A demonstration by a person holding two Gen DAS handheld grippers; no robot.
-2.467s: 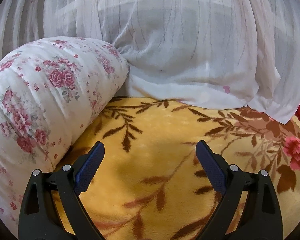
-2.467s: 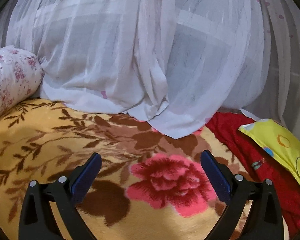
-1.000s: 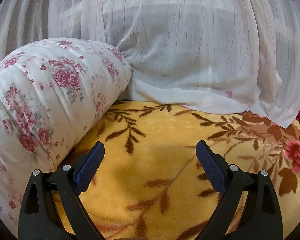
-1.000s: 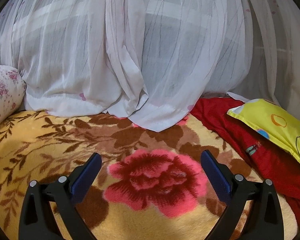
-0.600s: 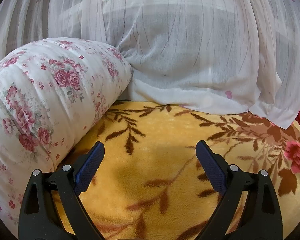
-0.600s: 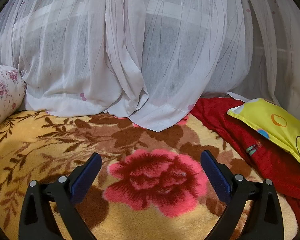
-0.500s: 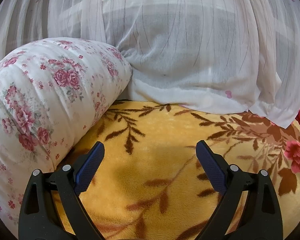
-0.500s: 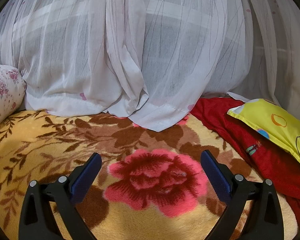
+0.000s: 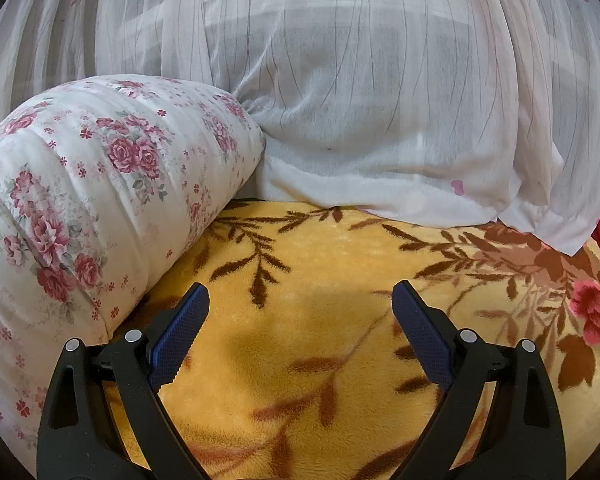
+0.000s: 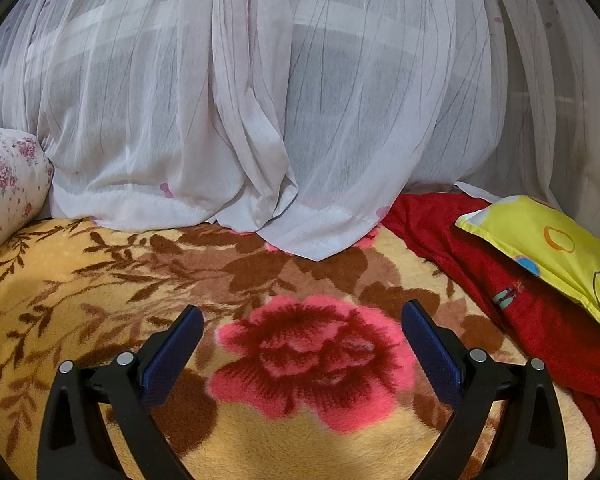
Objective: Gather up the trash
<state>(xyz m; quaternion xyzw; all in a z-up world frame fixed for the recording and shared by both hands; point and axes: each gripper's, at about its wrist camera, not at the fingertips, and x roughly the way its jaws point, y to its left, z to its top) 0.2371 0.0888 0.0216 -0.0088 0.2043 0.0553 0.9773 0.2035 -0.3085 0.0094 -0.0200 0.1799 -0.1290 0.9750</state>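
Both handheld tools hang released and empty above a bed: the left tool [image 9: 300, 316], its blue ribbed pads spread wide, over plain yellow pile, and the right tool [image 10: 298, 328], equally spread, framing a big pink rose woven into the same plush yellow-and-brown floral blanket [image 10: 100, 280]. Neither touches the cover; the wide-apart pads and low, level aim suggest a search pose, ready to close on whatever turns up.

No trash shows in either view, so the task's target cannot be placed; it may lie outside the frames or under the bedding.

In the left view, a fat white bolster pillow printed with small red roses [image 9: 80, 208] lies along the blanket's edge from 8 to 10 o'clock, just beside the left tool. In the right view, a crumpled red cloth [image 10: 520, 280] spreads at 3 o'clock, with a yellow cushion patterned with coloured circles [image 10: 548, 240] resting on top of it.

Farthest off, from 10 to 2 o'clock, a sheer white curtain dotted with pink hearts [image 10: 260, 120] hangs to the bed, its hem pooling on the blanket; pale bars, likely a window frame, show through it.
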